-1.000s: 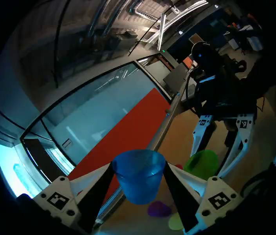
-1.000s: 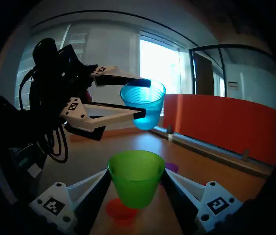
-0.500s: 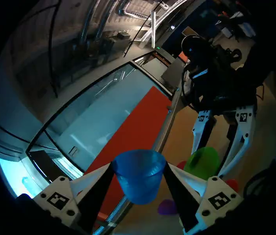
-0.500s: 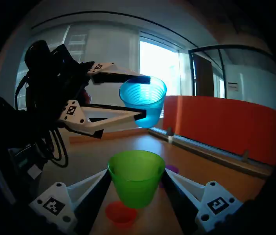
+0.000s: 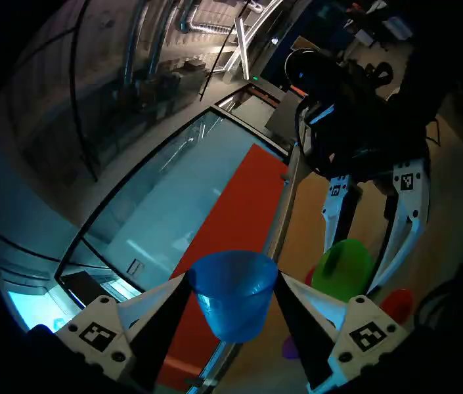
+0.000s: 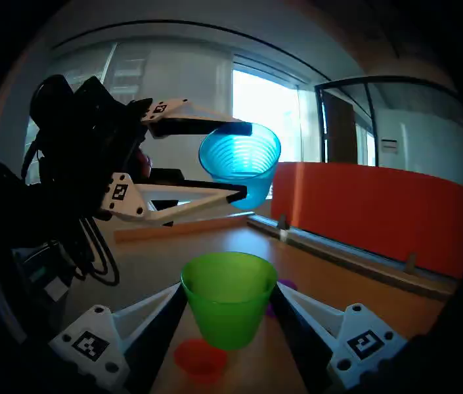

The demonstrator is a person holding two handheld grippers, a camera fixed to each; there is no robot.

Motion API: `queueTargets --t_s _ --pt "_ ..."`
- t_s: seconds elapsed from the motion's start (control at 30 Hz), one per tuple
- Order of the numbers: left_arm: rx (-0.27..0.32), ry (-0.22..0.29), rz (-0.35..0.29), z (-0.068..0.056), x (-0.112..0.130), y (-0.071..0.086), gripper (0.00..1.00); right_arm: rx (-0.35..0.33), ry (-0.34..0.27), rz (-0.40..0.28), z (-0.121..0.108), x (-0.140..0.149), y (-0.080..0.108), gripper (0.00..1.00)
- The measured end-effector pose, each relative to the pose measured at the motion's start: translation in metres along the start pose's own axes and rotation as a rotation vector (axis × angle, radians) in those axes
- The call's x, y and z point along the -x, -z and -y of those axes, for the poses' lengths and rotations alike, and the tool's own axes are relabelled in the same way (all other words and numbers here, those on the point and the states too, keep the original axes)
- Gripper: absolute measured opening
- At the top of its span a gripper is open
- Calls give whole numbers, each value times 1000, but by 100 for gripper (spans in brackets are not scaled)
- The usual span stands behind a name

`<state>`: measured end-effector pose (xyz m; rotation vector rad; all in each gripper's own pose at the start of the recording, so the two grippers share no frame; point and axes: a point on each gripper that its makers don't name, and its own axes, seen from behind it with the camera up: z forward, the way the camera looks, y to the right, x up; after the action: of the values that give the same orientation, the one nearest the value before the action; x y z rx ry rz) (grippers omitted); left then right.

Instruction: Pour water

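My left gripper (image 5: 233, 289) is shut on a translucent blue cup (image 5: 233, 303). In the right gripper view that same left gripper (image 6: 244, 159) hangs high, and the blue cup (image 6: 240, 164) is tipped so its mouth faces down toward me. I cannot make out any water. My right gripper (image 6: 229, 289) is shut on a green cup (image 6: 229, 299), held upright below the blue one, above the wooden table (image 6: 336, 295). In the left gripper view the right gripper (image 5: 351, 272) and the green cup (image 5: 343, 269) sit lower right.
A small red cup (image 6: 199, 360) and a purple cup (image 6: 277, 289) stand on the table under the green cup. An orange partition (image 6: 375, 210) runs along the table's far edge, with glass walls and a bright window behind. Cables and a dark sleeve (image 6: 67, 171) are on the left.
The left gripper has rolled further, tipping the blue cup's mouth more toward the green cup and lifting it slightly. The right gripper and green cup have held still.
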<state>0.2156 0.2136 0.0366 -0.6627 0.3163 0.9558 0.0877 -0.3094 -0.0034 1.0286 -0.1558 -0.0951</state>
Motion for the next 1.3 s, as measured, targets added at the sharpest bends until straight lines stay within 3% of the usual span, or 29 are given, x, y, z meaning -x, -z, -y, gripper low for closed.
queueTargets --t_s 1.3 --pt "-31 -165 -21 4 -15 -7 87 11 0 -10 -6 -4 4 90"
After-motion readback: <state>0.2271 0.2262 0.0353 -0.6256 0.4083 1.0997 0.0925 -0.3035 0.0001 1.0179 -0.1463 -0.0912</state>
